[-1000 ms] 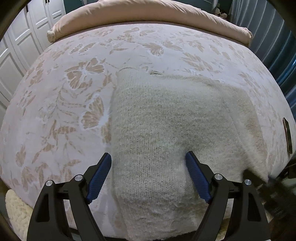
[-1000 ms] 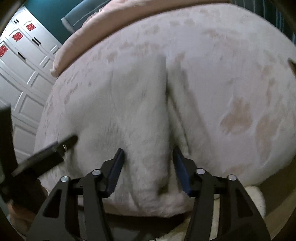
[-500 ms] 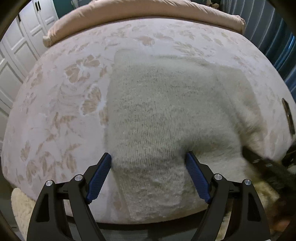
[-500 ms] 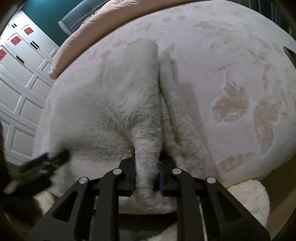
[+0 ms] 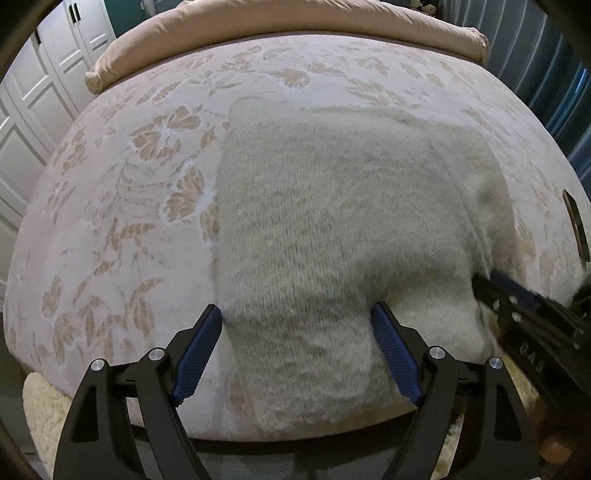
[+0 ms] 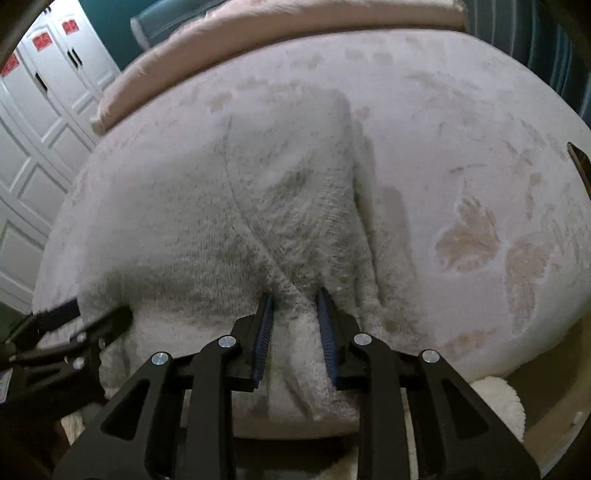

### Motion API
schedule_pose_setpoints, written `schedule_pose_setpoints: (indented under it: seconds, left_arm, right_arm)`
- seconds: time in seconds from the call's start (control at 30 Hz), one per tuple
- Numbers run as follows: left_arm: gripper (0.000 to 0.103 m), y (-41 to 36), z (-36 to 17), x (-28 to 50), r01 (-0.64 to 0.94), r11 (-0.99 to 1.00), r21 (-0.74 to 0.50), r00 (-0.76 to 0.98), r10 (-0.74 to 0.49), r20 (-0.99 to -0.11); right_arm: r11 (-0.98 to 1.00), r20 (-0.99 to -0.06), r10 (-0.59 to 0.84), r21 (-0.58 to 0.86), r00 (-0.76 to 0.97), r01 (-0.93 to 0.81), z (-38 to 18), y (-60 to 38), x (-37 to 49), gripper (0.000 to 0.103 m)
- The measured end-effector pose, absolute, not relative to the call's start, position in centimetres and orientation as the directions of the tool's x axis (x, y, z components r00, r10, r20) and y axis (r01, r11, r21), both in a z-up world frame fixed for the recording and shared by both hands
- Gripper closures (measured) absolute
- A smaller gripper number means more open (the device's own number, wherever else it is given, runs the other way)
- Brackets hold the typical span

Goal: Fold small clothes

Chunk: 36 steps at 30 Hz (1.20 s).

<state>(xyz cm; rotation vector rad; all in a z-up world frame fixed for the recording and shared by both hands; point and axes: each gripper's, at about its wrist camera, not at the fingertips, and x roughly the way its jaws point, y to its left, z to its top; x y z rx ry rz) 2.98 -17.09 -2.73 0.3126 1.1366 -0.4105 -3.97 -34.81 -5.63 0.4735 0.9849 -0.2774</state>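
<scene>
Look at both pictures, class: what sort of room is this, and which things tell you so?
Most likely a bedroom. A bed with a floral cover fills the view, a rolled duvet lies along its far edge, and a white panelled wardrobe stands beside it.

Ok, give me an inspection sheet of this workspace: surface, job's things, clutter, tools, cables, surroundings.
Surface: bed with floral cover.
Job's things: cream sweater lying at the near edge, partly folded.
Clutter: small dark object at the bed's right side.
Tools: left tool open, straddling the sweater; right tool shut on a sweater fold, jaws just eased slightly.
Cables: nothing seen.
Surroundings: white doors, pillow, fluffy rug on the floor.
</scene>
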Motion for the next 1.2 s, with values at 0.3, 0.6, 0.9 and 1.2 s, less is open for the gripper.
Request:
schedule_pose_setpoints:
  seconds: [0.3,0.6,0.9,1.2]
  left_arm:
    - [0.022,-16.5,-3.4,2.0,0.471,0.881,0.038,0.353,-0.149,-0.924]
    - [0.022,-16.0,-4.3,1.4,0.48,0.876,0.042,0.334,-0.138,-0.932]
    - [0.022,-15.2,-4.5,1.2,0.481,0.876,0.013,0.311,-0.157,-0.937]
    - [0.018,-13.1,-5.3,1.2,0.453,0.891,-0.018,0.279,-0.161,-0.947]
  right_arm:
    - [0.876,-0.879,-0.017,0.217,0.476,0.431,-5.0,-34.6,-2.2,0.076]
    - [0.889,-0.858,-0.063,0.184,0.509,0.42,-3.2,-33.0,-3.0,0.069]
    - [0.866,-0.834,-0.074,0.218,0.547,0.451,-1.3,-33.6,-4.7,0.054]
    - [0.813,-0.862,0.021,0.31,0.507,0.492,-5.4,-35.6,-7.5,0.073]
